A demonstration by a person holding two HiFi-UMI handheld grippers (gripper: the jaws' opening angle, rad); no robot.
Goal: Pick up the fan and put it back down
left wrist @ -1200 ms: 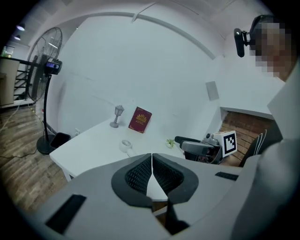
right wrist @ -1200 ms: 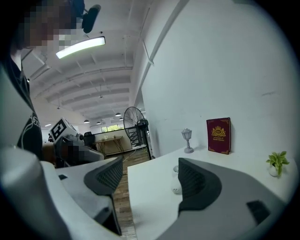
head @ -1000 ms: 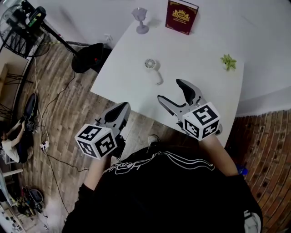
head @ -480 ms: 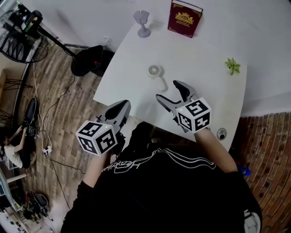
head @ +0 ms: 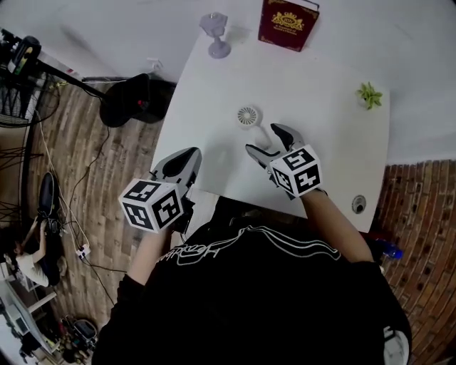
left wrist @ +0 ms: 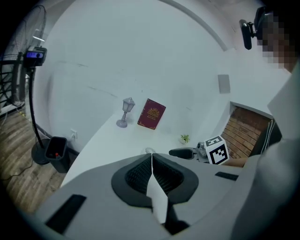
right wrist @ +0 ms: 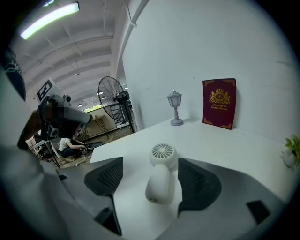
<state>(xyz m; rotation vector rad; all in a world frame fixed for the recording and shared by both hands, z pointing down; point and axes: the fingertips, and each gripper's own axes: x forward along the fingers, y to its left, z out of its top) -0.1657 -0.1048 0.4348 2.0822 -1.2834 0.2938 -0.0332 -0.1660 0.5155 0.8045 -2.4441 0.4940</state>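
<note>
A small white hand-held fan (head: 248, 116) lies flat on the white table (head: 335, 150), its handle pointing toward me. My right gripper (head: 264, 139) is open, with a jaw on each side of the handle. In the right gripper view the fan (right wrist: 159, 178) lies between the dark pads (right wrist: 105, 176), closer to the right one, and nothing squeezes it. My left gripper (head: 178, 165) is shut on nothing and hovers at the table's near left edge. In the left gripper view its jaws (left wrist: 152, 173) are pressed together, with the fan (left wrist: 149, 151) small beyond them.
At the table's far edge stand a dark red book (head: 288, 21) and a small grey lantern ornament (head: 215, 32). A tiny green plant (head: 369, 94) sits at the far right, and a round disc (head: 358, 204) near the right front corner. A floor fan's black base (head: 132, 100) is left of the table.
My right gripper has moved forward over the table until its open jaws straddle the fan's handle. The left gripper has stayed near the table edge, shut.
</note>
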